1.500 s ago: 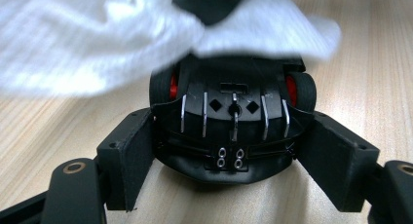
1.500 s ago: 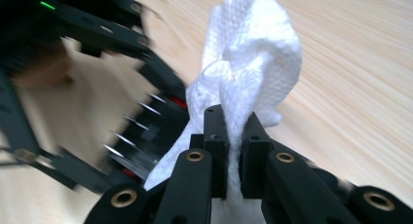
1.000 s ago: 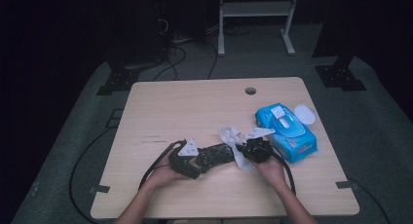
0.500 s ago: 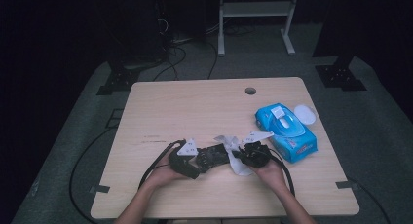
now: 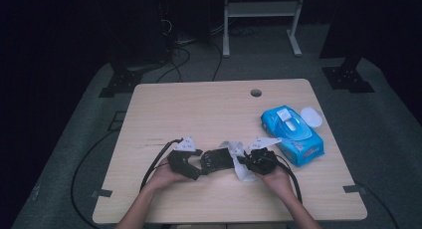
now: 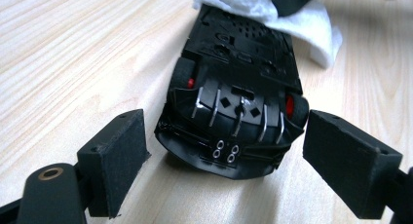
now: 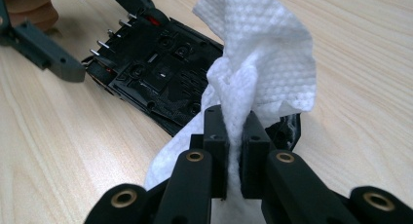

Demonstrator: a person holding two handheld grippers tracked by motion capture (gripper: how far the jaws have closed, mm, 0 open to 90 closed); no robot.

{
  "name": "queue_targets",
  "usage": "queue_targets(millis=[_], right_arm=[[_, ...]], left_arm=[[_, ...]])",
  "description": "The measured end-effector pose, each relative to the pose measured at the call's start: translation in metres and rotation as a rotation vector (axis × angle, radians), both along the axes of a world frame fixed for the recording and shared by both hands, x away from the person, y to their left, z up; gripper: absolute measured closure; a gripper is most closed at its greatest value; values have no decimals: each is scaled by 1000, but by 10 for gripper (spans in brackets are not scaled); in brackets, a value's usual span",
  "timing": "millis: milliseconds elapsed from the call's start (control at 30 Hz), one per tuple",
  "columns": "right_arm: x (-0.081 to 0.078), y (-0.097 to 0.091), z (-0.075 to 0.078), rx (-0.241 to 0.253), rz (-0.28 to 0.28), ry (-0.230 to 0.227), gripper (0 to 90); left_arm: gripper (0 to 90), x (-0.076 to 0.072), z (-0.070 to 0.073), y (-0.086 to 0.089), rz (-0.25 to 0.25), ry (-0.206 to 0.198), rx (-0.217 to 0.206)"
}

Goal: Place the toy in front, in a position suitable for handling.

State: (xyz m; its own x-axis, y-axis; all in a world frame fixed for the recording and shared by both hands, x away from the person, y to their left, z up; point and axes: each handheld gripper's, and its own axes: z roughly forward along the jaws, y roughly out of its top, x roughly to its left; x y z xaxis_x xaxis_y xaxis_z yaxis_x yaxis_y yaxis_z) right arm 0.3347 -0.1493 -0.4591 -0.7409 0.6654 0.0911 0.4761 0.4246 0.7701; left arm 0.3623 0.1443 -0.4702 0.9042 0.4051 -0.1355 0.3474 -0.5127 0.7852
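Since a second ago the white wipe [image 7: 253, 83] has dropped lower over the front of the black toy car [image 6: 234, 112], which lies upside down at lower centre of the table [image 5: 199, 109]. The right gripper [image 7: 234, 151] pinches the wipe tight; the left gripper [image 6: 234, 170] gapes wide around the car's rear. At right lies a blue wipes pack [image 5: 293, 134], lid open.

High view: overhead, facing forward-down on bench [image 5: 199, 109]. Both gripper views: low, close, facing each other, sharing toy car [image 6: 234, 102] underside.
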Motion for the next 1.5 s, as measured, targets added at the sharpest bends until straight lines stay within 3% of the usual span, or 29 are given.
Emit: queue_targets(millis=[100,433,667,867,1233,1500], right_arm=[[-1,0,-1,6,1,-1,842],[-3,-2,-2,11,16,-2,842],[-3,-3,-2,6,20,-8,844],[-2,-3,-3,7,22,-9,843],[0,-2,0,-17,32,2,839],[3,5,4,-22,27,-4,837]], left_arm=[[157,2,0,1,19,23,-26],[210,13,0,3,93,158,-124],[207,21,-2,11,162,213,-155],[211,24,-6,14,161,262,-168],[259,26,-6,16,147,279,-178],[258,27,-6,15,164,276,-184]])
